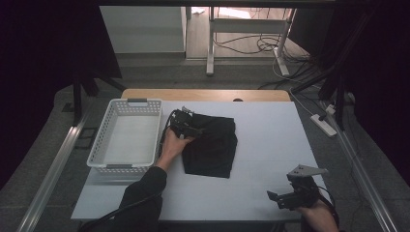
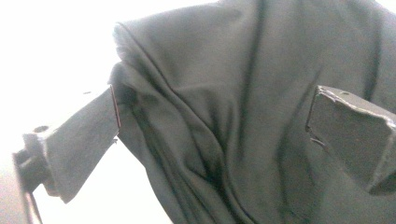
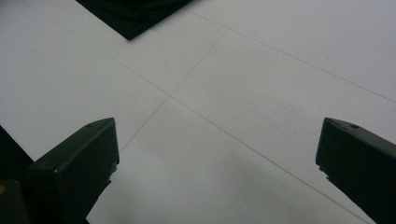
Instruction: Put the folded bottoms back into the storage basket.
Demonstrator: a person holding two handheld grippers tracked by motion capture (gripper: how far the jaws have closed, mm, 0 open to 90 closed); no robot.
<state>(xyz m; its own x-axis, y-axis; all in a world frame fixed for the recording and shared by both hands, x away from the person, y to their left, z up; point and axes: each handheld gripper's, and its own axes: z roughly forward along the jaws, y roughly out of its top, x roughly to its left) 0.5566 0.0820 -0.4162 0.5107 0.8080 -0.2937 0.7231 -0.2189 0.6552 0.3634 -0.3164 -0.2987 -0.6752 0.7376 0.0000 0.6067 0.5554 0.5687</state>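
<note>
The folded black garment [image 1: 212, 146] lies mid-table beside the white basket [image 1: 126, 137], its long axis running away from the person. The left gripper [image 1: 189, 126] (jaws wide, holding nothing) straddles its near-left edge. The right gripper [image 1: 285, 197] hovers open near the table's front right corner.

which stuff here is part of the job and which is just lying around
In play:
- folded black garment, mid-table
- left tool, jaws open at the garment's left edge
- white basket, beside the garment, nothing in it

Lying about:
- right tool, open, idle over bare white table
- power strip and cables on the floor
</note>
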